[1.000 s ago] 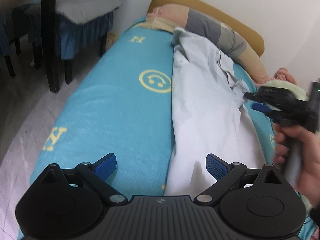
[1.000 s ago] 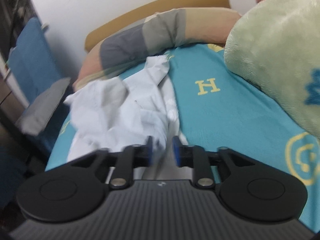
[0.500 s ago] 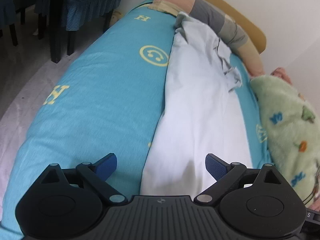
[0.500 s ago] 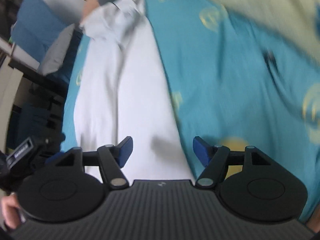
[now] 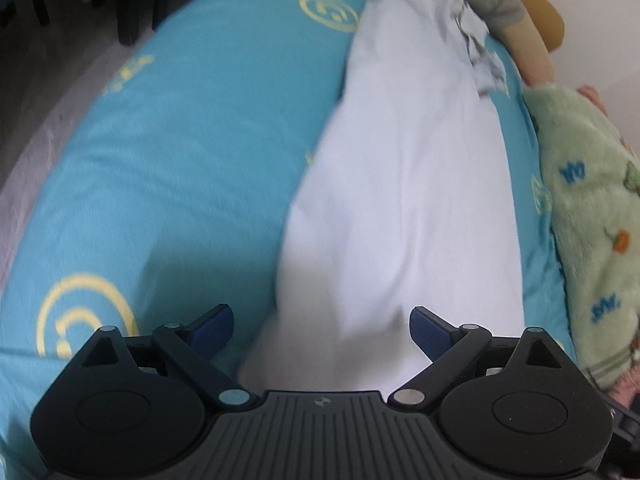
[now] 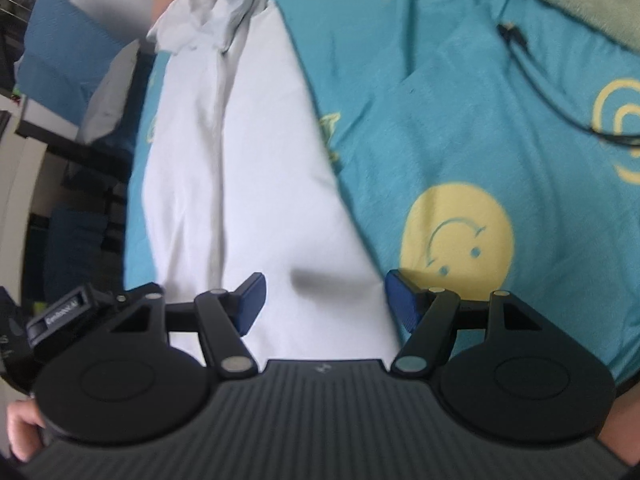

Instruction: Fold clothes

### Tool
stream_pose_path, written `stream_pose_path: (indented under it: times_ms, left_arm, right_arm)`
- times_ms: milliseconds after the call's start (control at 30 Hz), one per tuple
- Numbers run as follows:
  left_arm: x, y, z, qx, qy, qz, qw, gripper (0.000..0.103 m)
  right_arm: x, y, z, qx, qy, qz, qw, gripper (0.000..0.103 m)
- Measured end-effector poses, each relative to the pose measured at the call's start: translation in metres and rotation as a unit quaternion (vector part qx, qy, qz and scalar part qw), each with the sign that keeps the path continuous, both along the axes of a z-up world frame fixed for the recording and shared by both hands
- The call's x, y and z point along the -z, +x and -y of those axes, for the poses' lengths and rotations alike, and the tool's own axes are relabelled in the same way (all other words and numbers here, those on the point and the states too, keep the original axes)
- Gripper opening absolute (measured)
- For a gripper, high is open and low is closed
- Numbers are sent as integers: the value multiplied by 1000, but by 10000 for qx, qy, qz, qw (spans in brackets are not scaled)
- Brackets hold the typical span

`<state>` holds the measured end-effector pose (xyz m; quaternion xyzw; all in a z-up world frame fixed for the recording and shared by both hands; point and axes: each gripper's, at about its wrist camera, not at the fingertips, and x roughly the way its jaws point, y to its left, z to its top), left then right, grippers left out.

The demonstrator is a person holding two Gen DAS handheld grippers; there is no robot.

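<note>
teal smiley bedsheet (image 5: 180, 152) | green plush blanket (image 5: 592, 208) | black cable (image 6: 548, 92)

A plain white cotton garment (image 5: 404, 184) lies on a turquoise bedsheet (image 5: 192, 152) printed with yellow smiley faces, beside a pale green fleece blanket (image 5: 592, 216).

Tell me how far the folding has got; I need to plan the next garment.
Done: the white garment lies as a long narrow strip on the blue sheet, sides seemingly folded in, far end crumpled. In hand: nothing; the left gripper and right gripper hover over its near end, jaws open. Left: probably folding it lengthwise.
</note>
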<state>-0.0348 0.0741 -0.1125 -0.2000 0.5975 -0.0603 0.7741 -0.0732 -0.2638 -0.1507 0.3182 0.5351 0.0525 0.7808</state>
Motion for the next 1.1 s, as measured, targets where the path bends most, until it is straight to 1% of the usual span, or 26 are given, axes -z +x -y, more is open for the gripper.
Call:
stream_pose_path:
  times_ms: [33,100,133,167,200,233,267,300,400,500,533,600,700,767,833,867,900,933,967,1000,1033,1067,1100]
  left_arm:
    - [0,-3,2,65,-33,-102,9999,90]
    - [-3,-11,8,180,94,-223,9995,79]
    - [-4,-14,10,231,124,-274,9993,77]
    - [-5,-18,10,266,143,-307,9991,71]
    - [-7,-21,10,269,165,-316,9990,65]
    - [-7,-24,7,228,142,-344,9990,63]
    - [-8,-26,5,185,117,-374,9991,58]
    - [-8,-28,3,115,116,-388,9991,55]
    - [-7,-31,-1,-36,151,-425,9990,56]
    - [-7,-32,3,54,257,-408,9988,59]
    - [-7,-32,5,112,285,-405,9987,60]
    - [-8,-33,8,184,296,-454,9984,62]
    - [-10,-35,11,265,280,-561,9977,62]
    - [-11,-37,14,375,278,-600,9971,62]
    - [-13,-39,16,468,301,-599,9967,59]
    - [-14,-40,16,484,328,-606,9965,53]
    - [-16,-40,15,466,341,-600,9965,47]
    - [-17,-41,15,447,354,-595,9966,45]
    - [-19,-42,14,428,366,-589,9967,37]
    - [-21,-42,14,408,379,-583,9967,30]
    - [-24,-42,10,338,323,-546,9974,25]
    - [-28,-42,7,265,263,-506,9980,17]
    - [-32,-42,0,120,132,-463,9988,11]
  right_arm:
    - [1,0,0,-49,123,-51,9999,69]
    - [2,-2,-4,-237,384,-91,9989,68]
    - [1,-2,-7,-369,498,-69,9981,68]
    - [0,-2,-10,-502,611,-47,9969,66]
    - [-2,-3,-12,-537,587,-31,9968,62]
    - [-4,-3,-13,-573,563,-15,9968,60]
    - [-5,-4,-15,-608,539,1,9967,60]
    - [-5,-4,-13,-547,545,-16,9970,59]
    - [-3,-9,-4,-230,419,-131,9988,60]
    - [-2,-9,-1,1,181,-151,9997,58]
    - [-1,-9,-3,-19,136,-159,9998,58]
    - [-2,-10,-10,-228,1,-152,9996,60]
    - [-1,-15,-26,-768,302,-218,9963,60]
    - [0,-19,-35,-1003,466,-331,9933,60]
    - [1,-22,-39,-1042,446,-436,9926,60]
    - [0,-22,-40,-1064,365,-457,9926,59]
    - [-1,-23,-41,-1086,283,-477,9925,54]
    - [-1,-24,-42,-1108,201,-498,9924,39]
    - [-3,-25,-43,-1130,105,-480,9924,31]
    - [-5,-26,-44,-1152,10,-462,9923,17]
    - [-7,-26,-45,-1173,-86,-444,9921,15]
    - [-10,-27,-43,-1148,-91,-396,9926,14]
    - [-13,-28,-42,-1123,-95,-348,9930,13]
